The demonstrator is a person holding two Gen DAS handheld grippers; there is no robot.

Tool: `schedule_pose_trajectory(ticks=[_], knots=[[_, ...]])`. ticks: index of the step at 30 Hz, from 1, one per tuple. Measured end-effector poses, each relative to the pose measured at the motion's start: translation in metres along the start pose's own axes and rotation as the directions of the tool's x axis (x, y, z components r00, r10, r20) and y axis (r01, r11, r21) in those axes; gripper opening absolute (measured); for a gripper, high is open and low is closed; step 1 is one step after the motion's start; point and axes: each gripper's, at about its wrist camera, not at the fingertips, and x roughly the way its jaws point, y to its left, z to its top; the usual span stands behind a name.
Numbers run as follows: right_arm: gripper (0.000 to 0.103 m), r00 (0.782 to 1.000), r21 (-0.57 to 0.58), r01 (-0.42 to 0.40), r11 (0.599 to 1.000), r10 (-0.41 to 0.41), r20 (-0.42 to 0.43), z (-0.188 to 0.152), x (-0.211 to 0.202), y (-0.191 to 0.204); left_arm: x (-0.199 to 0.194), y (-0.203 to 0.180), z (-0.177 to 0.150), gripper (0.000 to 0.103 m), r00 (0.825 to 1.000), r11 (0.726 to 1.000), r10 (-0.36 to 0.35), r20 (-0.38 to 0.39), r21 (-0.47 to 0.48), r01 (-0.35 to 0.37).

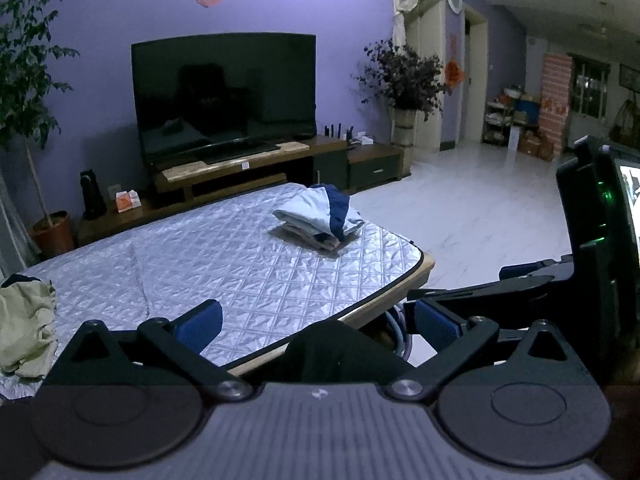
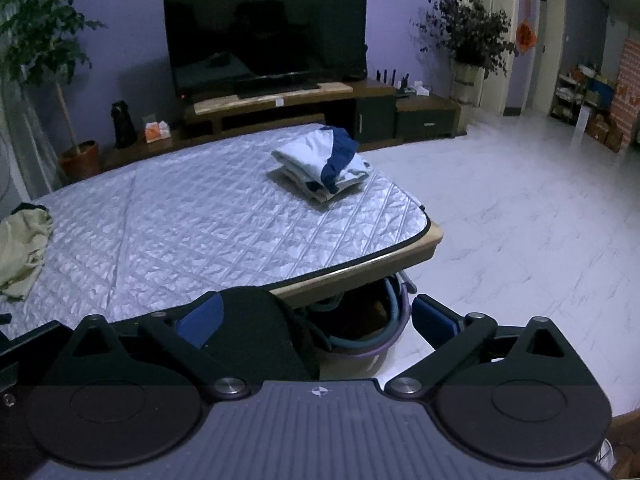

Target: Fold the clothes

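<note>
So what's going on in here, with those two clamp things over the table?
Someone is folding clothes with a hand-held gripper in each hand. Right now neither holds anything: the left gripper and right gripper are both open, near the edge of the quilted table. A folded stack of clothes sits at the far corner. A crumpled pale garment waits unfolded at the left edge, and something dark lies at the near edge.

Premises: a home living room. A large flat-screen television (image 2: 266, 28) stands on a low wooden TV cabinet (image 2: 320, 108) against a lilac wall. Potted plants (image 2: 466, 36) flank it, one a tall indoor tree (image 1: 28, 80). Pale marble-look floor tiles (image 2: 520, 208) run to a hallway with stacked household boxes (image 1: 536, 144). Folded clothes (image 2: 322, 164) lie on a quilted desk cover (image 2: 180, 232).
</note>
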Motion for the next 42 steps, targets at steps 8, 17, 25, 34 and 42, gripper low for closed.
schedule_pose_trajectory(ticks=[8, 17, 25, 34, 42], knots=[[0.103, 1.000, -0.033, -0.001, 0.999, 0.001, 0.002, -0.002, -0.001, 0.007, 0.007, 0.011, 0.000, 0.102, 0.999, 0.998, 0.039, -0.034, -0.039, -0.040], [0.103, 1.000, -0.058, -0.012, 0.998, 0.011, -0.023, -0.005, 0.006, 0.013, 0.014, 0.015, 0.002, 0.102, 0.996, 0.998, 0.062, -0.064, -0.030, -0.063], [0.103, 0.999, -0.069, -0.015, 0.998, 0.013, -0.031, -0.005, 0.008, 0.014, 0.015, 0.017, 0.000, 0.102, 0.995, 0.997, 0.072, -0.075, -0.033, -0.074], [0.103, 0.999, -0.077, -0.018, 0.997, 0.016, -0.034, -0.006, 0.009, 0.015, 0.015, 0.016, -0.001, 0.102, 0.994, 0.997, 0.073, -0.076, -0.031, -0.075], [0.103, 0.999, -0.085, -0.019, 0.996, 0.017, -0.035, -0.006, 0.009, 0.015, 0.017, 0.014, -0.002, 0.102, 0.994, 0.997, 0.072, -0.081, -0.026, -0.075]])
